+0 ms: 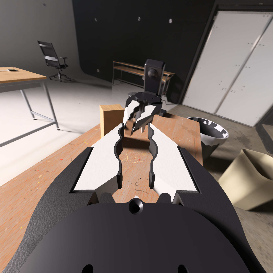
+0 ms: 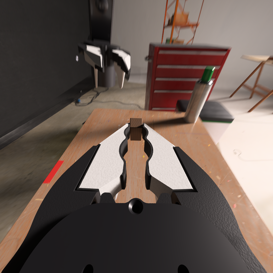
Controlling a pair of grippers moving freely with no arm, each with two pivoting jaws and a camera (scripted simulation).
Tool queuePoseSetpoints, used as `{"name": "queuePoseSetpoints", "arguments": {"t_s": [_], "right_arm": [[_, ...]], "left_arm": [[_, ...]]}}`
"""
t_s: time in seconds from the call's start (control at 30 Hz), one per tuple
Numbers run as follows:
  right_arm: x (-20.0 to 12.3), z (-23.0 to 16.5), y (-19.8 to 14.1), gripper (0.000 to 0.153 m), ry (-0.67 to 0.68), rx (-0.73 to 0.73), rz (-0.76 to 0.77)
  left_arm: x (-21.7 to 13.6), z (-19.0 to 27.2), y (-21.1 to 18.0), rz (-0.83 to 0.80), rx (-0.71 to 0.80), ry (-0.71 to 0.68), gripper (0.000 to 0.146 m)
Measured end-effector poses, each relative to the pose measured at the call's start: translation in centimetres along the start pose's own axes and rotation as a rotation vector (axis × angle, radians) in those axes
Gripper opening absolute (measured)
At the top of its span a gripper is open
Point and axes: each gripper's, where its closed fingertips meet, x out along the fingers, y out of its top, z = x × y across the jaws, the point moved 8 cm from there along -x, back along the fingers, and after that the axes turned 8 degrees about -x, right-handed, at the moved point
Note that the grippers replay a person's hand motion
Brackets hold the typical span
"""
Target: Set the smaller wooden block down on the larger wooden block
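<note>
The larger wooden block [image 1: 110, 118], light tan, stands upright on the wooden table [image 1: 88, 169] near its left edge. The smaller wooden block [image 2: 135, 131], dark brown, is gripped between the fingertips of my right gripper [image 2: 135, 125], low over the table. In the left wrist view the right gripper [image 1: 135, 130] points down just right of the larger block, with the smaller block [image 1: 128, 127] in its tips. My left gripper [image 1: 135, 124] is open and empty above the table; it also shows in the right wrist view [image 2: 109, 86]. The larger block is hidden in the right wrist view.
A silver can with a green cap [image 2: 198, 100] stands at the table's far right corner. A red drawer cabinet [image 2: 186, 76] is behind it. A dark bin [image 1: 209, 133] and a beige container [image 1: 251, 177] sit on the floor right of the table.
</note>
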Motion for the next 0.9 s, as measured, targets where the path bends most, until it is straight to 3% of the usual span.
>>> {"name": "queuePoseSetpoints", "arguments": {"t_s": [0.17,0.33,0.4,0.67,0.9], "right_arm": [[-5.5,0.0,3.7,0.015,-0.205,-0.149,0.252],[-14.3,-1.5,7.1,0.015,-0.551,-0.382,0.533],[-17.3,-1.6,7.5,0.015,-0.641,-0.402,0.56],[-25.8,0.8,4.9,0.015,-0.726,-0.203,0.481],[-28.3,5.5,-0.6,0.015,-0.746,0.082,0.347]], "left_arm": [[-1.2,0.8,0.3,0.037,0.0,0.014,0.031],[-0.5,0.9,0.2,0.015,-0.004,0.001,0.03],[-0.1,1.0,0.1,0.001,-0.006,-0.006,0.029],[1.7,0.9,-0.5,-0.069,-0.018,-0.022,0.029],[2.7,0.7,-1.0,-0.113,-0.044,-0.036,0.029]]}}
